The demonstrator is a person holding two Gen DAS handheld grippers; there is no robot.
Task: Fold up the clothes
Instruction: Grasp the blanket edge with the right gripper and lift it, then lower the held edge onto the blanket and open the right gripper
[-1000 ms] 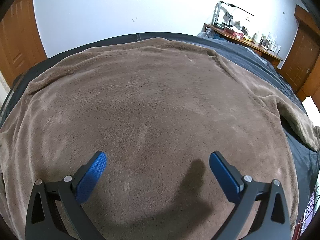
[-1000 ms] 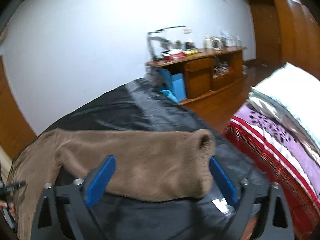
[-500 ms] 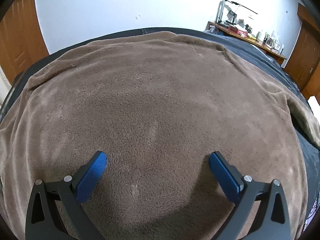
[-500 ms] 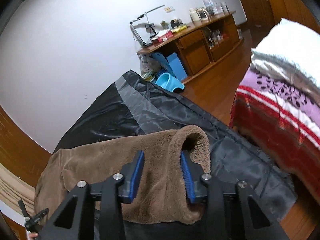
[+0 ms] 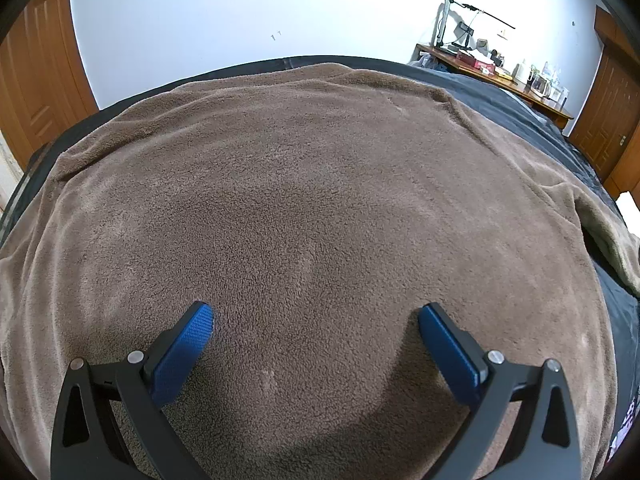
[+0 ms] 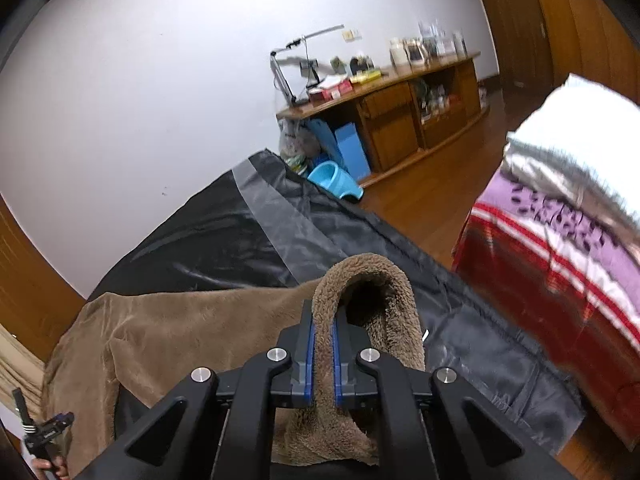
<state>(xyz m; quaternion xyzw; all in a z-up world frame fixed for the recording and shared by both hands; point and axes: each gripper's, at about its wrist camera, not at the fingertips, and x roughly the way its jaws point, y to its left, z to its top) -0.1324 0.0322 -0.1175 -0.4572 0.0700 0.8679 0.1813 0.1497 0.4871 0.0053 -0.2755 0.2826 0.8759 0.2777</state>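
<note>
A brown fleece garment (image 5: 312,208) lies spread flat over a black sheet (image 5: 508,104) on a bed. My left gripper (image 5: 316,320) hovers just above its middle, jaws wide open, nothing between the blue pads. In the right wrist view the garment's sleeve (image 6: 200,320) stretches left across the black sheet (image 6: 224,236). My right gripper (image 6: 323,330) is shut on the sleeve's cuff (image 6: 372,280), with one wall of the cuff pinched between the blue pads and the cuff opening arching above to the right.
A wooden sideboard (image 6: 400,108) with a desk lamp and bottles stands by the white wall. A blue plastic stool (image 6: 334,180) sits on the wood floor. A second bed with a red and purple cover (image 6: 560,248) lies right. The other gripper's tip (image 6: 48,432) shows bottom left.
My right gripper came from wide open around the sleeve end to shut on the cuff, moving forward and down. The left gripper stayed open over the garment, barely moving.
</note>
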